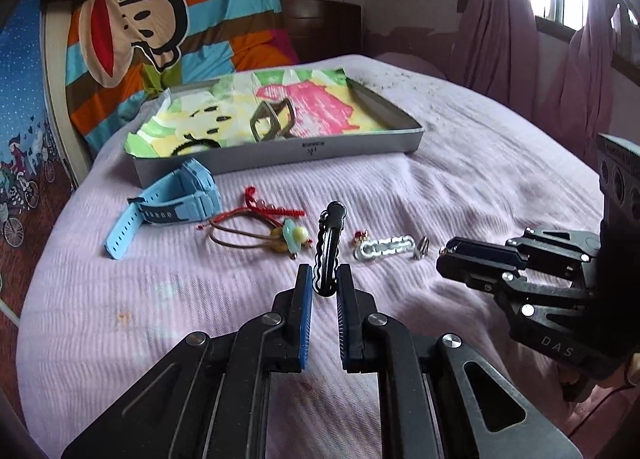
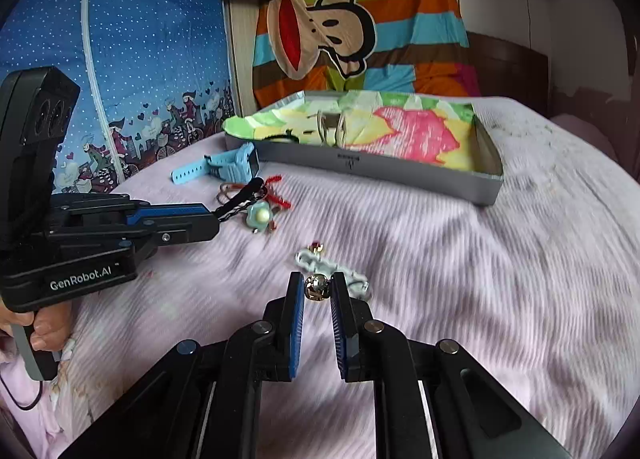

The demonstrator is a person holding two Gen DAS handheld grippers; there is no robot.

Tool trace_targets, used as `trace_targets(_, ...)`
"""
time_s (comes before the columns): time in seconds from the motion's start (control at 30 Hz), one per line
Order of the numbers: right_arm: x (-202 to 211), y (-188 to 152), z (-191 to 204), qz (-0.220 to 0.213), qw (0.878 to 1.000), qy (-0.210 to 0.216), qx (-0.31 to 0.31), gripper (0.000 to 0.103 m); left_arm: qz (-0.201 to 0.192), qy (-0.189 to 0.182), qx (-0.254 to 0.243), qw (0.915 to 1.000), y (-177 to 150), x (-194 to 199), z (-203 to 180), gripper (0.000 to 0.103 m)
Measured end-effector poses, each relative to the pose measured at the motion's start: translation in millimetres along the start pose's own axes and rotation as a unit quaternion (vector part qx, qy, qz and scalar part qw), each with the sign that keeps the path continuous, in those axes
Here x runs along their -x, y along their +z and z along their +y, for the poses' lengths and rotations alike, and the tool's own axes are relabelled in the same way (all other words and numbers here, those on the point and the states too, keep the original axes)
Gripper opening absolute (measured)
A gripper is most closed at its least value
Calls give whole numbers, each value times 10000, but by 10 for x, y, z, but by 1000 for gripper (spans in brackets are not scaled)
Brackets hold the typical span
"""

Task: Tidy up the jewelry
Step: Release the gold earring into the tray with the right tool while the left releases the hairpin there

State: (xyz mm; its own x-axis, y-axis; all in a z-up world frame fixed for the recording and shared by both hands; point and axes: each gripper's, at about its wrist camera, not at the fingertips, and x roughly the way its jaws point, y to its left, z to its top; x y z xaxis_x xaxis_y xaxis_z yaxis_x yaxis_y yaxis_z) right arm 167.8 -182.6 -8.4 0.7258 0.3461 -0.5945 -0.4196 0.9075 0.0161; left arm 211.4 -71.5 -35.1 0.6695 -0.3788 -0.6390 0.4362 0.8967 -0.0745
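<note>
Both grippers are pinched shut on small pieces over the bed [image 1: 460, 147], whose pale lilac cover is ribbed like corduroy. The left gripper [image 1: 324, 279] has its blue ridged pads closed on the rounded end of a black hair clip [image 1: 329, 243], a long glossy clip with a wavy white-edged outline that sticks up and away from the fingers. The right gripper [image 2: 316, 287] holds a small shiny bead charm [image 2: 317, 286] – round, faceted, silver and gold – squeezed between its pads, just above a white scalloped clip [image 2: 316, 261] lying flat on the cover.

More jewelry lies in a loose row on the bed: a light blue watch [image 1: 176, 199] with a chunky rubber strap full of holes, a red cord bracelet [image 1: 264, 209] tangled with brown elastic loops, and a mint flower bobble [image 1: 294, 239] with a cream centre. A tiny red stud [image 1: 360, 235] sits beside the white clip, and a small silver clasp [image 1: 421, 247] at its other end.

Beyond them sits a shallow grey tin tray [image 1: 320, 149] – rectangular, lined with crinkled paper in pink, yellow and green. An angular metal bangle [image 1: 272, 119] stands inside it. A hand [image 2: 44, 329] grips the left tool's handle.
</note>
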Motion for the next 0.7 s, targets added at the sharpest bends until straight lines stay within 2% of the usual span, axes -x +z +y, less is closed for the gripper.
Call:
trace_targets(0.17,-99,290,-164,-330,9992,-128,-165,13,-329,229,318,9987,210,64,131,9)
trace_targets(0.27,-214,432,-243,-434,9984,-150,-326,13,-380,246,606,9971,376,34,265,9)
trace_targets(0.47,-531,786,-416,-647,9961,-268,-544,13,-593,533,617,9949,715,-85,431,9)
trace_targets(0.57,-708,918,-541,-624,9949,-206,-769,13,-623,587,827,9929,903,-226,581,8)
trace_targets(0.6,-765,946,-569,-599,9948,-221,-797,13,-609,610,869,9925,944,-274,637,2)
trace_targets(0.7,-923,972,-659,-515,9940,-127,-957,13,-521,695,944,9917,1081,-453,762,2)
